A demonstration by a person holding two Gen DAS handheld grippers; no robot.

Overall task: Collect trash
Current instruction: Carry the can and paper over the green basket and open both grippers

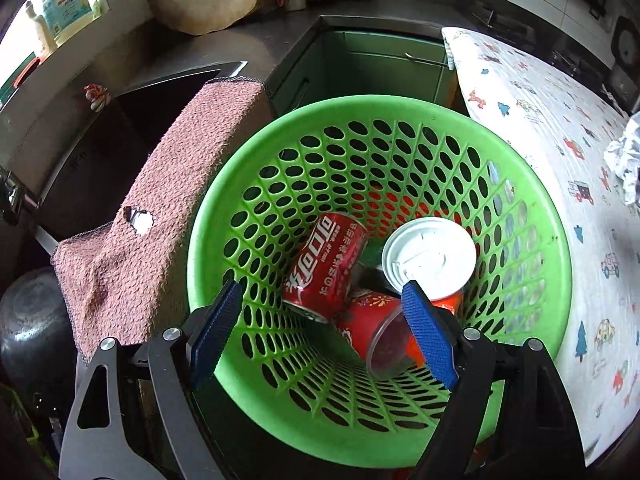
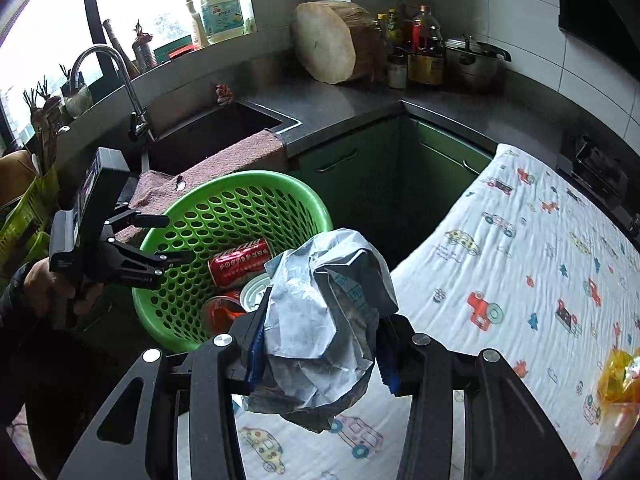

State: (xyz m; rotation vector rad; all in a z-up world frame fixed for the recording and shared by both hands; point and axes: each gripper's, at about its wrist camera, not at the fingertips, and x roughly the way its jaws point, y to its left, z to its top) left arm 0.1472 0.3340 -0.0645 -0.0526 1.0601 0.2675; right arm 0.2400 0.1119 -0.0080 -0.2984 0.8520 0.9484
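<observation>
Carry the crumpled paper [image 2: 324, 320], clamped tight in the right gripper [image 2: 320, 344] above the table edge, over the green basket [image 2: 176, 312], releasing past the wide-open, empty left gripper [image 1: 320, 320] above its rim.

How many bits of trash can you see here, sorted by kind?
Drink can: 1, the red can in the green basket.
Cups: 2, a white-lidded cup and a red clear-rimmed cup.
Crumpled paper: 1, held in the right tool.
Yellow wrapper: 1, on the cloth.
Total: 5
</observation>
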